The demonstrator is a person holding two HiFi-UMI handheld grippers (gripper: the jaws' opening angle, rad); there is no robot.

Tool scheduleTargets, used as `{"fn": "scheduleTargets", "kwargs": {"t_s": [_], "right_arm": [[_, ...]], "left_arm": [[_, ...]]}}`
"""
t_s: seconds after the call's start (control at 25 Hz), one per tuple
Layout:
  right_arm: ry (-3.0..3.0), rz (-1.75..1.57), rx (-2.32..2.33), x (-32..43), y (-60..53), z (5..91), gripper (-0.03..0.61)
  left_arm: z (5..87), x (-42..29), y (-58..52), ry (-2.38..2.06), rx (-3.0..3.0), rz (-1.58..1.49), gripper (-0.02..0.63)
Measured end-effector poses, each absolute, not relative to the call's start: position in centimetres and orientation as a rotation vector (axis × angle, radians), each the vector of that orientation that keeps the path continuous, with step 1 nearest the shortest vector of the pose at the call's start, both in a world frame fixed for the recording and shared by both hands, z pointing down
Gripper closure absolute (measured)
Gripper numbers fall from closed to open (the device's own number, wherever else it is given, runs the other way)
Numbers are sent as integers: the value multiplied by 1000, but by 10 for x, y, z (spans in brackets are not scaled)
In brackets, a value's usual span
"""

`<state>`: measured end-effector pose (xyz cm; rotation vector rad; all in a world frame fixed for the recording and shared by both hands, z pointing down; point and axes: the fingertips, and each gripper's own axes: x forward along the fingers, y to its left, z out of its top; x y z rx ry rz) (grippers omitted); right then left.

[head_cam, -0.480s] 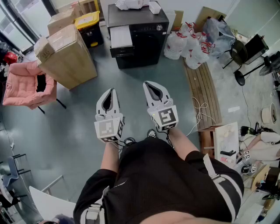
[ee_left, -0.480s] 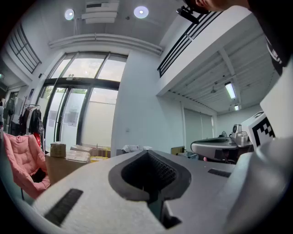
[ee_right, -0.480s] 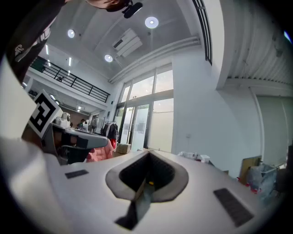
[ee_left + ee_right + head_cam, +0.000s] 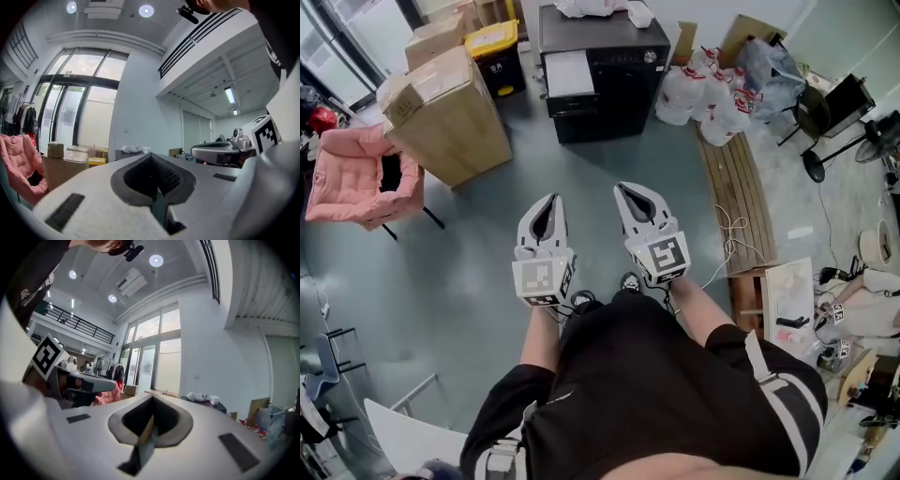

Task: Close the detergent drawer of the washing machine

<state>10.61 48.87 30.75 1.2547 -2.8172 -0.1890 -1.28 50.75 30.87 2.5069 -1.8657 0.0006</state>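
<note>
L gripper & R gripper shut, empty; risk: off-centre push skews detergent drawer (looks pulled out), jams it.

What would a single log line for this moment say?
stage: pre-contact | left tool: shut, empty | right tool: shut, empty | detergent drawer: open, untouched | washing machine: ahead

Cardboard box left of washing machine, bags right

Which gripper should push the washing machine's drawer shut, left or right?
Probably left. The open detergent drawer sits on the washing machine's left side, more in line with the left gripper. The right gripper is equally far; both have shut jaws.
</note>
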Motion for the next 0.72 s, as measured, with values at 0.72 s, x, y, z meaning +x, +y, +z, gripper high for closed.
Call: {"fn": "scheduleTargets", "kwargs": {"t_s": [0.72], "right_arm": [[-2749, -100, 1185, 96, 486, 346, 431]], "left_arm": [[355, -39, 503, -1773, 2444, 20, 491]]}}
